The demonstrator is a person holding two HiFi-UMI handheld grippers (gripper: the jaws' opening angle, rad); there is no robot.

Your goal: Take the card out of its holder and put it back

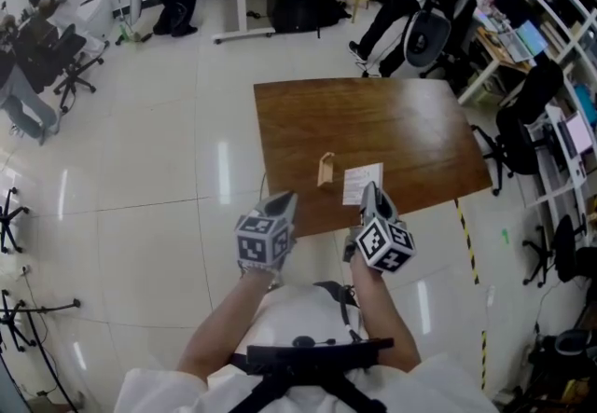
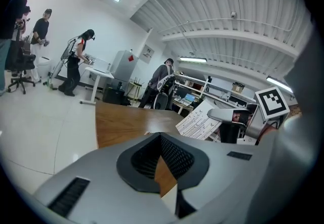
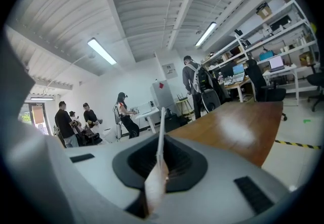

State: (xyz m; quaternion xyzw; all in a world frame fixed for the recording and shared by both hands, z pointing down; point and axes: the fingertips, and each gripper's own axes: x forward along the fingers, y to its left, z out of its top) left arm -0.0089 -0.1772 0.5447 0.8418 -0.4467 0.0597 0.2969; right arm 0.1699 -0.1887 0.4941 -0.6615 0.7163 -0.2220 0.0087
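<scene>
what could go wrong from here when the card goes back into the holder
1. The right gripper pinches the thin white card near one edge only, so the card could bend or twist out of the grip when pressed into the slot.
2. The small wooden holder stands free on the brown wooden table, and the left gripper is not on it, so a push might tip or slide it.

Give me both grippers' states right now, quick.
Left gripper: slightly open, empty.
Right gripper: shut on the card.
</scene>
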